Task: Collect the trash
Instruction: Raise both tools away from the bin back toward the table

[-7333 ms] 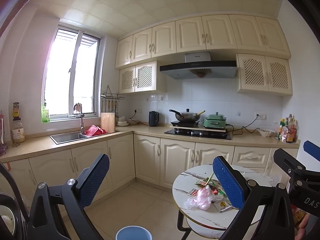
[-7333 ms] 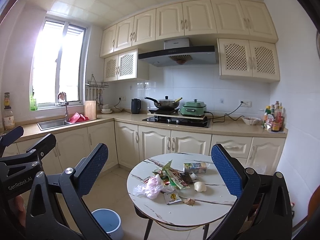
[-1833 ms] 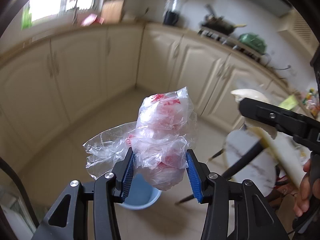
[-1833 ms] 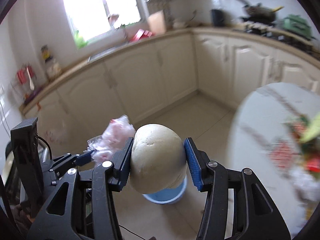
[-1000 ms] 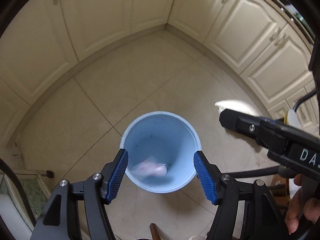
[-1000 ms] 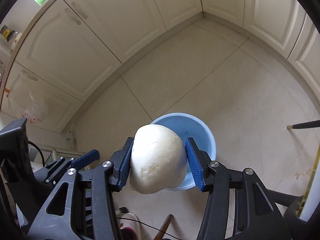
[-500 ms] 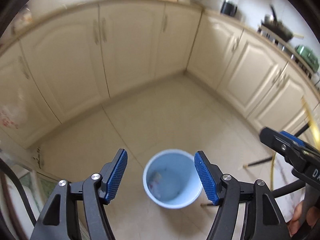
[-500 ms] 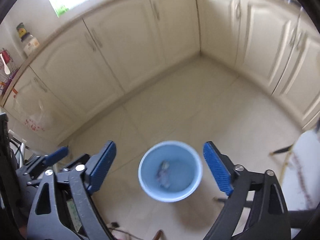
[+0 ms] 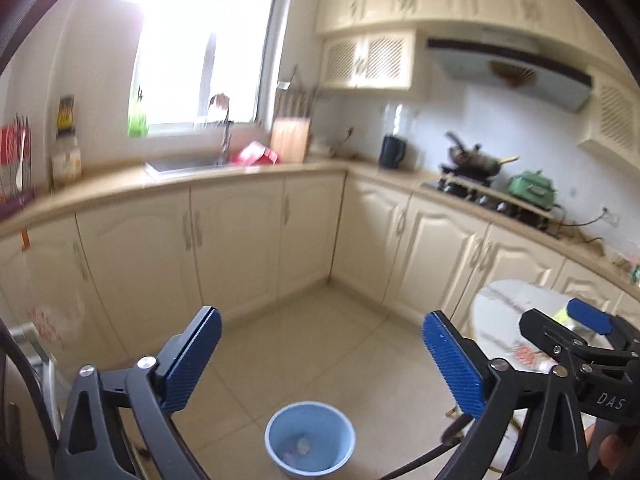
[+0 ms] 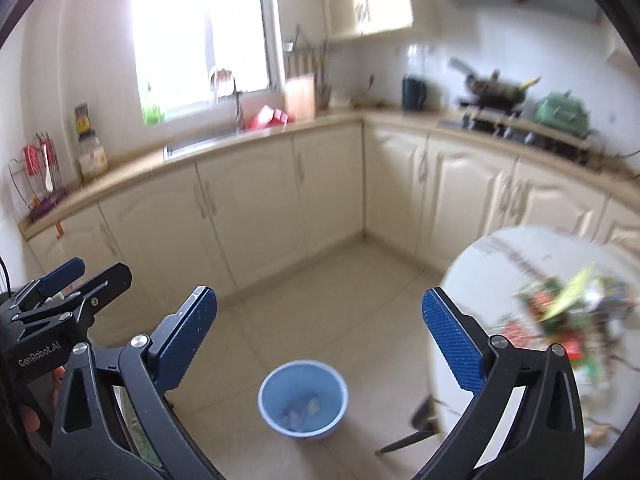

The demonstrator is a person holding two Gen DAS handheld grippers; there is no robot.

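Observation:
The pale blue bin [image 9: 347, 432] stands on the tiled floor below both grippers, with a pink-white bag and a pale bun [image 10: 305, 406] lying inside it. High above the bin, my left gripper [image 9: 320, 316] has its jaws opening wide with nothing between them. My right gripper [image 10: 318, 294] is also opening, with empty jaws. Each gripper shows at the edge of the other's view: the right gripper [image 9: 560, 320] and the left gripper [image 10: 92, 272]. A blurred heap of wrappers [image 10: 560, 304] lies on the round marble table [image 10: 480, 264] to the right.
Cream cabinets [image 9: 236, 240] run round the corner behind the bin. Their counter carries a sink [image 9: 180, 164], a black kettle [image 9: 393, 152] and a stove with a wok [image 9: 476, 160]. A dark table leg [image 10: 420, 408] stands right of the bin.
The bun left the right gripper and now lies in the bin beside the bag. Both grippers opened wider, rose and tilted up, so the counters and window came into view.

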